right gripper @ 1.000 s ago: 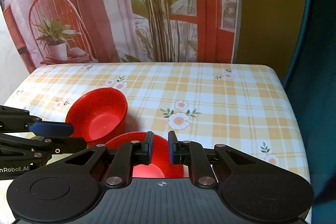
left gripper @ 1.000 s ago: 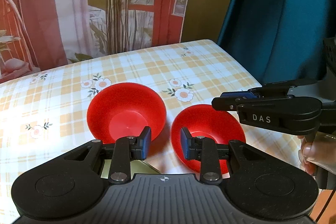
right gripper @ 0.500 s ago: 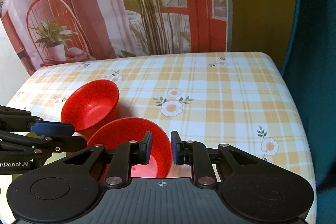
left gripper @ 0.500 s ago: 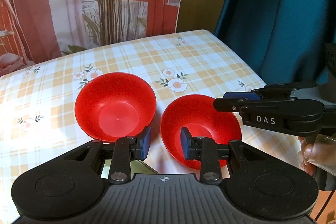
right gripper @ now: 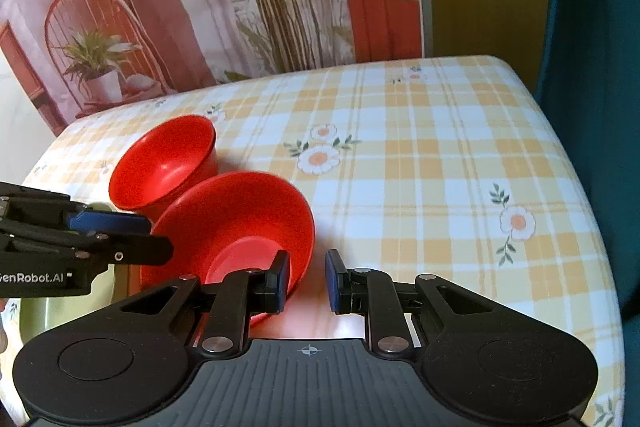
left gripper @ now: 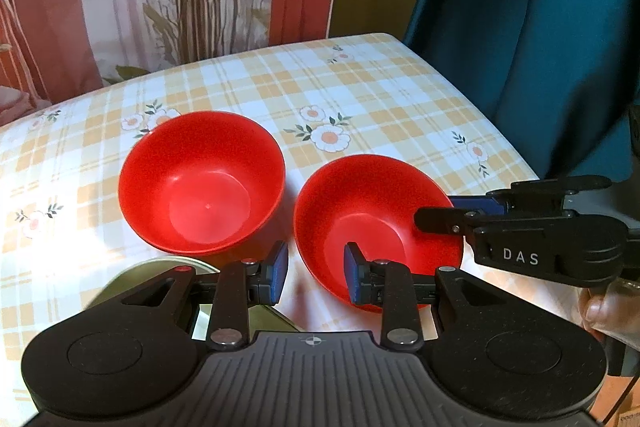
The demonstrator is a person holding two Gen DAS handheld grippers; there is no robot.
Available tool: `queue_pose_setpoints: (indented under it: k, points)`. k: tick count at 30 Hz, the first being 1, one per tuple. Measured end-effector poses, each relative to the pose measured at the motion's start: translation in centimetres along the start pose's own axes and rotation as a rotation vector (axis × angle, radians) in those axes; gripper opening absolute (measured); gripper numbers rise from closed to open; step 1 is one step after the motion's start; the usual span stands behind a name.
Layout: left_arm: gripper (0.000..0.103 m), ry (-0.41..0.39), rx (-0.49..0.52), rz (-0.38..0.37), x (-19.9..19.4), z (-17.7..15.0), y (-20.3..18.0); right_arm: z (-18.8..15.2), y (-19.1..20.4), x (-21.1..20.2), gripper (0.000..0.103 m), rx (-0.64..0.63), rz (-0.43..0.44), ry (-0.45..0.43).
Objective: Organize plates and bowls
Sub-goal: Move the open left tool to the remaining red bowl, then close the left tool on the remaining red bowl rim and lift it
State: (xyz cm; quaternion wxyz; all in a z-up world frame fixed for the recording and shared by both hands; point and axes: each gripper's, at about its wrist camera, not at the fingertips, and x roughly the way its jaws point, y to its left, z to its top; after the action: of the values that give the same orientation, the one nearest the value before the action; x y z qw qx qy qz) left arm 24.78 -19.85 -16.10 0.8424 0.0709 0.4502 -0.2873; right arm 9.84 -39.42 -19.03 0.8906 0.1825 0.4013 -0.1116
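Two red bowls sit on the table, which wears a yellow checked cloth with daisies: the left bowl stands upright, and the right bowl lies just beside it, their rims close but whether they touch I cannot tell. Compared with a second ago, the right bowl shows more fully in both views and now reaches out past the fingers instead of peeking from behind them, and the right gripper's fingers stand a little wider than before. In the right wrist view the right gripper has its left finger over the near inside wall of that bowl and its other finger outside the rim, above the cloth; the fingers are spread, the rim lying between them without being pinched. The left gripper hangs with its fingers parted and nothing between them, the right one over the right bowl's near edge. A pale green plate shows partly beneath the left gripper. A hand holds the right gripper's handle.
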Motion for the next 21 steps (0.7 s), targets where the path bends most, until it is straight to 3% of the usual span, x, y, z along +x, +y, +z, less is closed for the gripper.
queue_pose_setpoints:
  k: [3,7,21]
  points:
    - [0.030,0.003,-0.003,-0.013,0.3,-0.2,0.0,-0.2,0.0,-0.1,0.019,0.001,0.007,0.002]
    - [0.020,-0.002,0.025,-0.019,0.3,-0.4,-0.3,-0.4,0.4,-0.1,0.019,-0.003,0.014,0.007]
    - [0.019,-0.058,0.038,-0.035,-1.2,-0.2,-0.5,0.3,1.0,-1.2,0.016,-0.009,-0.014,-0.016]
